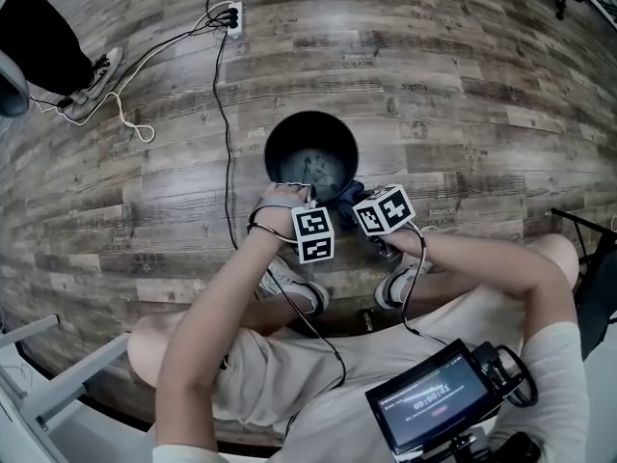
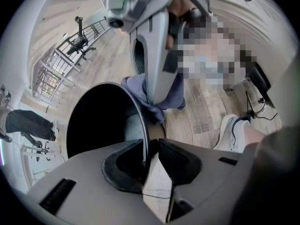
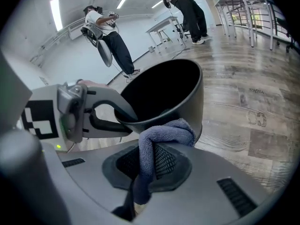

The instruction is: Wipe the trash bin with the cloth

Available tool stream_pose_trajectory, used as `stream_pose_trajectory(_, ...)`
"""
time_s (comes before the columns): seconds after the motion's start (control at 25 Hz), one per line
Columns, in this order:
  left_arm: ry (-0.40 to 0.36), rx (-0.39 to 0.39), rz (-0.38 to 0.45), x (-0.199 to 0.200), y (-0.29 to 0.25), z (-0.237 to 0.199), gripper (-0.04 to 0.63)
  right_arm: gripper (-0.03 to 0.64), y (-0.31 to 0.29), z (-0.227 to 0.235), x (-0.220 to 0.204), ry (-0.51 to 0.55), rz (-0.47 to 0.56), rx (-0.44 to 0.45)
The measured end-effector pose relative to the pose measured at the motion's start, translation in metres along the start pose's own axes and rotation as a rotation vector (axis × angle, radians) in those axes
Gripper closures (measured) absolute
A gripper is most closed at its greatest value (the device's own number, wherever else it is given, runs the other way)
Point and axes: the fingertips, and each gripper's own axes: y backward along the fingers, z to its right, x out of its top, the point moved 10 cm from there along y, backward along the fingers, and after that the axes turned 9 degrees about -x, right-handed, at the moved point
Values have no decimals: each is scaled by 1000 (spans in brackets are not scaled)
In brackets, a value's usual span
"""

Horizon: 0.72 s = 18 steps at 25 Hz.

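A round black trash bin (image 1: 310,157) stands on the wood floor, in front of the seated person's feet. My left gripper (image 2: 151,146) points steeply down, its jaws shut on the near rim of the bin (image 2: 103,121), one pad inside and one outside. It shows at the rim's left (image 3: 123,114) in the right gripper view. My right gripper (image 3: 147,165) is shut on a blue-grey cloth (image 3: 164,135). The bunched cloth (image 2: 176,93) rests against the bin's outer wall (image 3: 193,111) just under the rim. From above, the cloth (image 1: 345,193) lies at the bin's near right side.
A black cable (image 1: 228,152) runs past the bin's left to a power strip (image 1: 231,15). The person's shoes (image 1: 294,292) sit close behind the bin. Another person's shoe (image 1: 96,73) is at far left. People (image 3: 105,32) and tables (image 3: 164,27) stand farther off.
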Motion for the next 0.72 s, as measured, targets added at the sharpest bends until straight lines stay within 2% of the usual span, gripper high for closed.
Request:
stream_pose_trajectory(0.2, -22, 18, 10, -1, 1, 2, 483, 591, -45, 16, -22, 27, -15, -6)
stream_pose_trajectory(0.64, -46, 30, 14, -2, 1, 2, 483, 591, -137, 45, -67, 142, -70, -147)
stream_pose_trajectory(0.72, -48, 35, 15, -2, 0, 2, 483, 591, -146, 48, -72, 136, -65, -158)
